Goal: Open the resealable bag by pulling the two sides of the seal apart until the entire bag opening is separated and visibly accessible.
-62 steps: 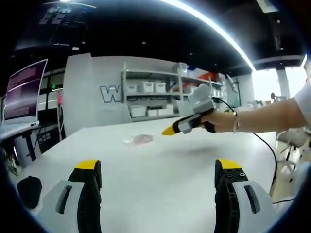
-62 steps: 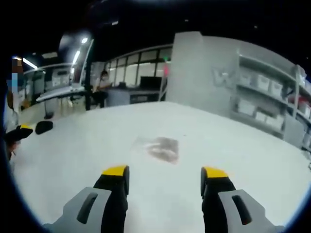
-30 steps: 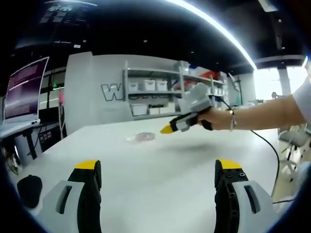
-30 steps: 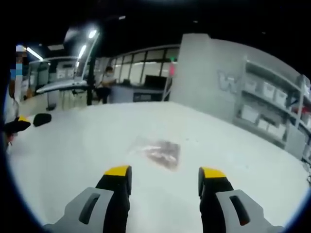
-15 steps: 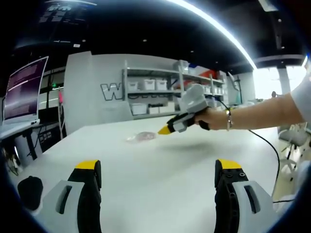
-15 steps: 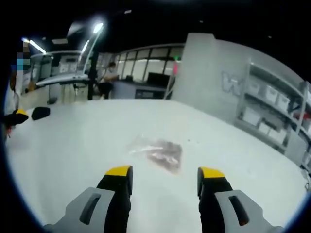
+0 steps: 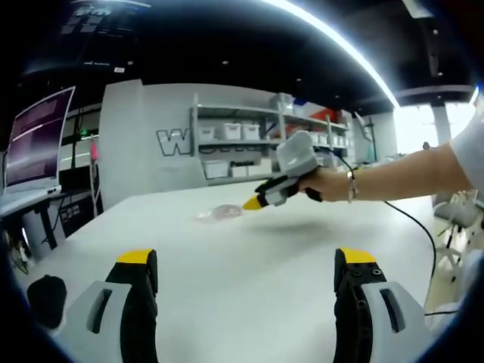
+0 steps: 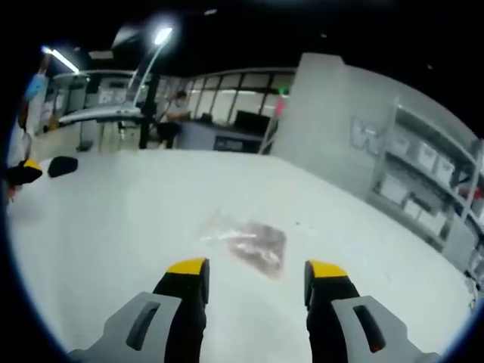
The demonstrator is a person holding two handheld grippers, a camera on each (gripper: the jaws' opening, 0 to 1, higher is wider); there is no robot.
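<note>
In the left gripper view, a lit monitor [image 7: 34, 140] stands at the left edge, and a small dark object [image 7: 47, 291] rests on the white table [image 7: 242, 257] in the lower left. The left gripper [image 7: 246, 266] rises from the bottom of the frame with its yellow-tipped jaws spread wide apart, nothing between them. Just left of centre and farther up, the resealable bag [image 7: 219, 212] lies flat on the table, clear with something pinkish inside. Just right of it the right gripper [image 7: 252, 203] comes in from the right, held by a hand [image 7: 325, 184] whose arm runs to the right edge; its yellow tip hangs close beside the bag, and contact cannot be told from here. Grey shelves [image 7: 249, 147] with white bins fill the wall behind. In the right gripper view, the left gripper [image 8: 29, 165] shows as a dark shape at the left edge. The bag [image 8: 248, 240] lies at centre on the table [image 8: 113, 227], just above the right gripper [image 8: 254, 268], whose jaws stand open and empty, short of the bag.
</note>
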